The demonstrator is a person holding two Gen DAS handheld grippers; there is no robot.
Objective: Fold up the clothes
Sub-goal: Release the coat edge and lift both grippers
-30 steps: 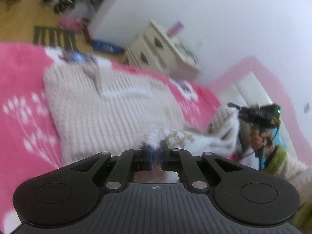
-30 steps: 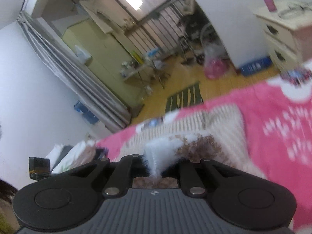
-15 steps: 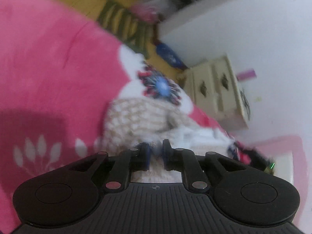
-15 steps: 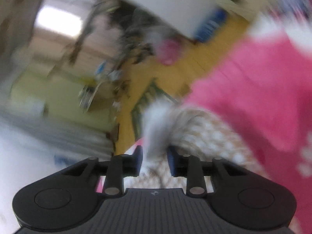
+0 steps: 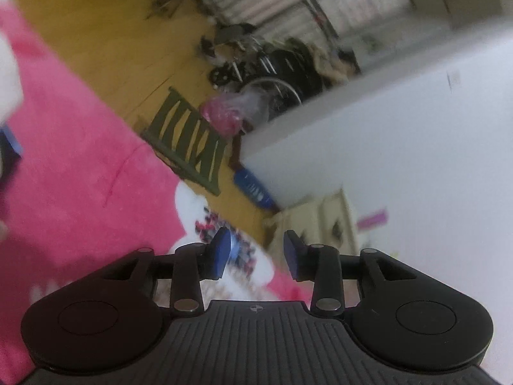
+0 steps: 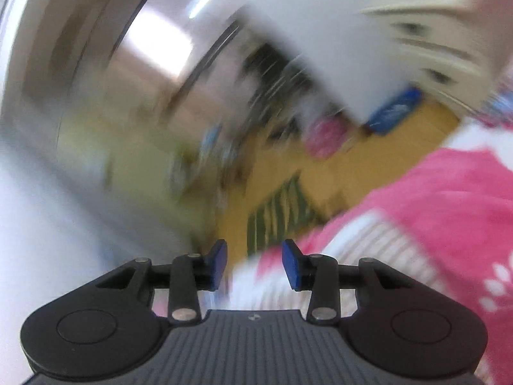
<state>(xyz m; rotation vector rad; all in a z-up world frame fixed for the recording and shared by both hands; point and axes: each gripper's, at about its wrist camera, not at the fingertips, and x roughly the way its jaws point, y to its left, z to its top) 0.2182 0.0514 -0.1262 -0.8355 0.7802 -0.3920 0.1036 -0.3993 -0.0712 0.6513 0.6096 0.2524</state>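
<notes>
A cream knitted sweater [image 6: 368, 256] lies on the pink blanket [image 6: 449, 199], low and just beyond my right gripper [image 6: 255, 264]. That gripper's jaws are opening and nothing is between its blue pads [image 6: 290, 263]. In the left wrist view my left gripper [image 5: 256, 253] is also opening, with nothing between its pads [image 5: 221, 250]. Only a thin blurred strip of the sweater [image 5: 243, 288] shows just under its fingers, on the pink blanket [image 5: 80, 192]. The right wrist view is heavily blurred.
The bed's edge runs diagonally, with a wooden floor [image 5: 112, 48] and a green striped mat [image 5: 189, 141] beyond it. A cream bedside cabinet [image 5: 320, 221], a blue box [image 5: 253, 189], a pink bag [image 5: 224, 115] and a white wall [image 5: 400, 128] stand past the bed.
Both grippers were shut on the fluffy sweater edge a second ago. They have let it go and opened, and both views have swung from the sweater toward the bed's edge and floor.
</notes>
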